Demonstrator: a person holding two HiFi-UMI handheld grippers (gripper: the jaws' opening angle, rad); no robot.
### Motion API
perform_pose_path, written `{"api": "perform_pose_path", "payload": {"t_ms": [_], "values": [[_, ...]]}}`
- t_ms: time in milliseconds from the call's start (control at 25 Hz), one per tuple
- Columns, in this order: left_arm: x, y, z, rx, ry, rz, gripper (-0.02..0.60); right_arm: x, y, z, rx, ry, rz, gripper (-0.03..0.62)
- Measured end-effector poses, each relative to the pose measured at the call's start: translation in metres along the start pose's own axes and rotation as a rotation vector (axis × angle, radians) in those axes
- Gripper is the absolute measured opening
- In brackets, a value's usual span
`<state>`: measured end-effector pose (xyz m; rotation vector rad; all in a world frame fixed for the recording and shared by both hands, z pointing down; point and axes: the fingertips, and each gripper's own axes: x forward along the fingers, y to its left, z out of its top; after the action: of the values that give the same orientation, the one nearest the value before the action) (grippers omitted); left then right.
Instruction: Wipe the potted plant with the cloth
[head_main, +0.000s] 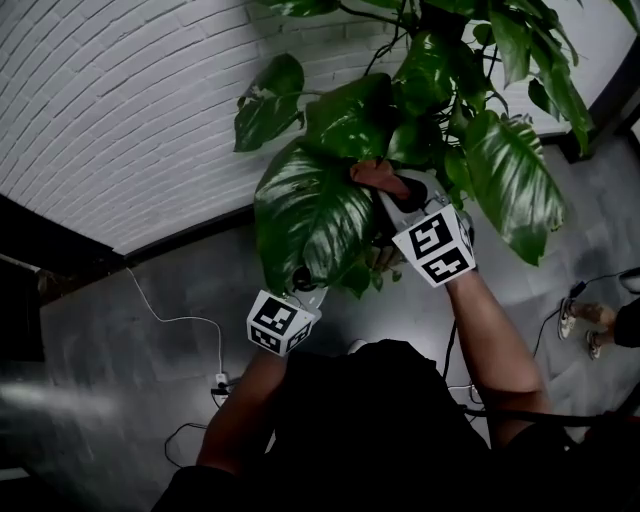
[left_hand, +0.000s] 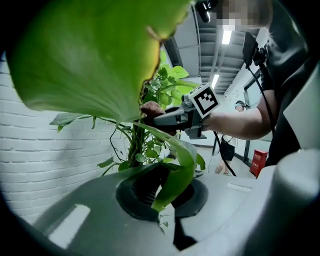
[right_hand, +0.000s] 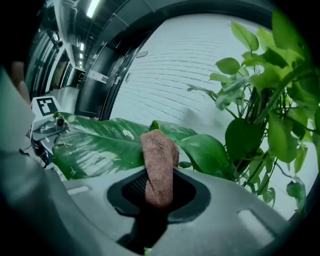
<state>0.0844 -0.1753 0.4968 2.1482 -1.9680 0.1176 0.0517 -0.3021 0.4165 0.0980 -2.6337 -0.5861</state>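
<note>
**A:** Head view?
**B:** Left tongs (head_main: 305, 285) and right tongs (head_main: 387, 187) both reach one big leaf (head_main: 310, 215) of the potted plant (head_main: 440, 90).
**A:** Left gripper view?
**B:** Closed on that leaf's tip.
**A:** Right gripper view?
**B:** Clamped on the brown cloth (right_hand: 159, 167), with the leaf just beyond.

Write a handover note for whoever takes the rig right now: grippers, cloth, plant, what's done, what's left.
Left gripper: shut on the tip of the big leaf, holding it out.
Right gripper: shut on the cloth, which is at that leaf's upper end, near the stem.
Plant: in front, by the brick wall; the pot is not in view.
Done: leaf steadied, cloth brought to it. How much has been wiped cannot be told.
Left: probably draw the cloth down the leaf toward the tip, then do the other leaves.
</note>
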Motion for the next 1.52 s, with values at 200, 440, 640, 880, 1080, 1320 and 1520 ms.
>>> {"api": "perform_pose_path", "payload": {"t_ms": [200,440,640,880,1080,1320,1520], "values": [[0.001,-0.002,0.001,-0.003,-0.003,-0.002,0.016,0.009,0.011,-0.007,0.05,0.012,0.04,0.069],[-0.001,-0.003,0.001,-0.003,-0.01,-0.008,0.016,0.002,0.05,-0.01,0.078,0.003,0.116,0.069],[-0.004,-0.003,-0.003,-0.009,-0.006,-0.005,0.015,-0.009,0.083,-0.01,0.086,-0.001,0.174,0.069],[-0.004,-0.004,-0.003,-0.005,-0.01,-0.009,0.015,-0.02,0.122,-0.003,0.083,-0.017,0.251,0.069],[-0.007,-0.004,-0.001,-0.008,-0.018,-0.009,0.015,-0.029,0.149,-0.001,0.038,0.01,0.301,0.069],[-0.011,-0.005,-0.007,-0.009,-0.011,-0.001,0.015,-0.035,0.171,0.002,-0.049,0.01,0.327,0.069],[-0.022,-0.007,-0.015,-0.014,-0.011,0.01,0.015,-0.041,0.188,0.008,-0.097,0.0,0.36,0.069]]}}
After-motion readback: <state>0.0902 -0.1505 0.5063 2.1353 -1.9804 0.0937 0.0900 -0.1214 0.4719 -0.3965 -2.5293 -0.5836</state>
